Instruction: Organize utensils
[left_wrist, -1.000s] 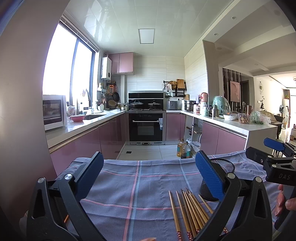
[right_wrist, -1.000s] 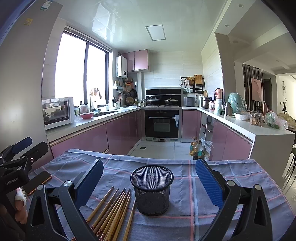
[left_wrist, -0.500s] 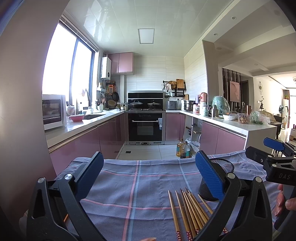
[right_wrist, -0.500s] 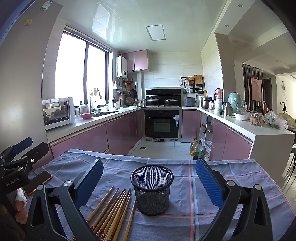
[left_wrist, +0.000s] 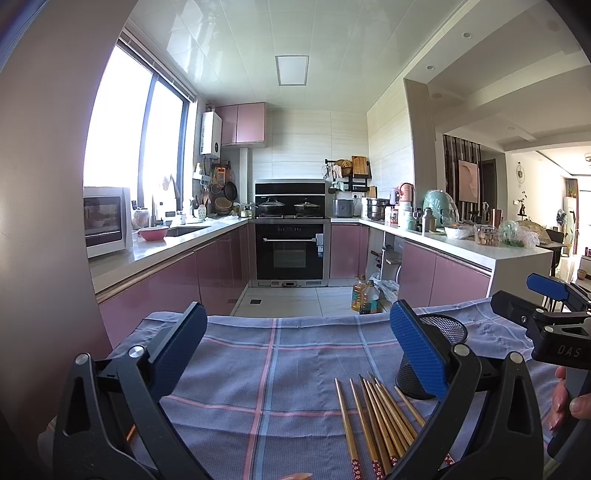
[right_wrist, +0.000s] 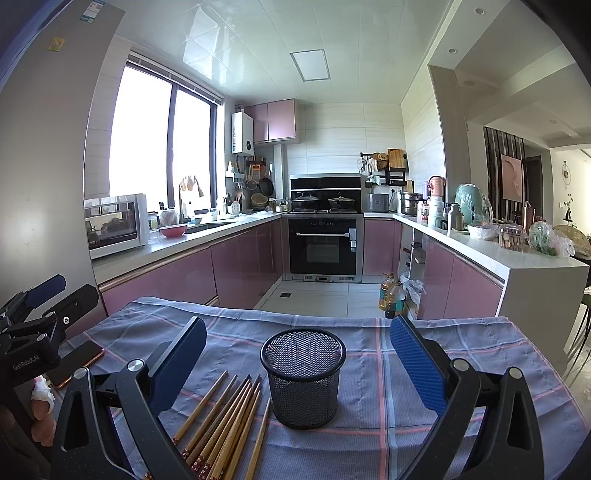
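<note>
Table laid with a blue plaid cloth (right_wrist: 369, 439), pink and pale stripes. On it:

- Black mesh cup (right_wrist: 303, 376), upright, empty as far as the rim shows; dead centre in the right wrist view, at 12 o'clock from the right gripper (right_wrist: 299, 354).
- Wooden chopsticks (right_wrist: 225, 424), a loose sheaf lying flat, at 7 o'clock from the cup; the nearest stick lies just beside the cup's base, contact not clear. In the left wrist view they sit at 5 o'clock.
- Phone (right_wrist: 75, 362), dark with an orange edge, at 9 o'clock near the cloth's left border.

Right gripper: jaws spread wide, nothing between them; the cup stands ahead of the gap. Left gripper (left_wrist: 295, 339): jaws likewise spread, empty; its right finger (left_wrist: 417, 350) hides part of the cup, bare cloth ahead.

Surroundings: pink kitchen cabinets (right_wrist: 240, 266), oven (right_wrist: 321, 247) at 12 o'clock, oil bottles (right_wrist: 391, 295) on the floor beyond the table.

Against the frames a second ago: no visible change in either gripper, the cup or the chopsticks.
</note>
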